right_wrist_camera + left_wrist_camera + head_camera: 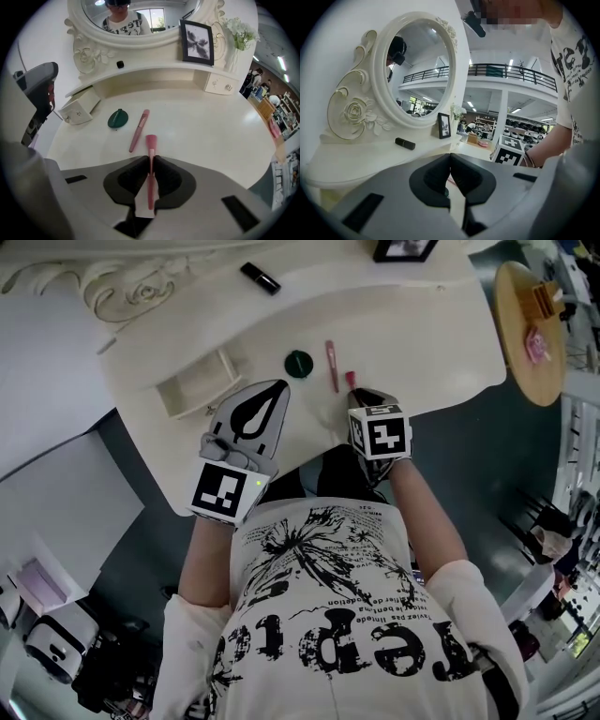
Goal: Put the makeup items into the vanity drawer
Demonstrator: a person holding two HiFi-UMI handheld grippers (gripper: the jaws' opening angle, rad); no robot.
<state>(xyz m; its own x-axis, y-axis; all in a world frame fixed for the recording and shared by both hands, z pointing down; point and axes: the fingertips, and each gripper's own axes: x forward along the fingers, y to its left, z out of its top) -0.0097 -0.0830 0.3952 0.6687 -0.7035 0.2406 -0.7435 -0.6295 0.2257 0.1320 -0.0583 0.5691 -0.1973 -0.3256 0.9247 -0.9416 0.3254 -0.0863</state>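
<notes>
The pink makeup brush [151, 140] is pinched between the pads of the right gripper [151, 157]. Its darker head pokes out beyond the jaw tips and its handle runs back between them. The gripper points steeply down at the near middle of the vanity tabletop [211, 126]. I cannot tell whether the brush head touches the surface. In the head view the same brush [350, 379] shows just beyond the right gripper [356, 390], near the table's front edge. Just left of it and a little farther back, a pink makeup pen [139, 130] lies flat on the tabletop. Left of that, close but apart, is a round dark green compact [117, 118]. Farther left, the vanity drawer [79, 108] stands pulled out, its front with two small knobs facing the tabletop. It is well apart from the held brush. The left gripper [450, 164] hangs near the table's front edge on the left, between the drawer and the compact in the head view [277, 390]. Its jaws are pressed together with nothing between them. On the upper shelf at the back, a black lipstick [405, 143] lies below the oval mirror [417, 70], and a framed picture [444, 125] stands to its right. Right of the frame is a spray of white flowers [239, 30], with a small closed drawer [220, 83] below it.
</notes>
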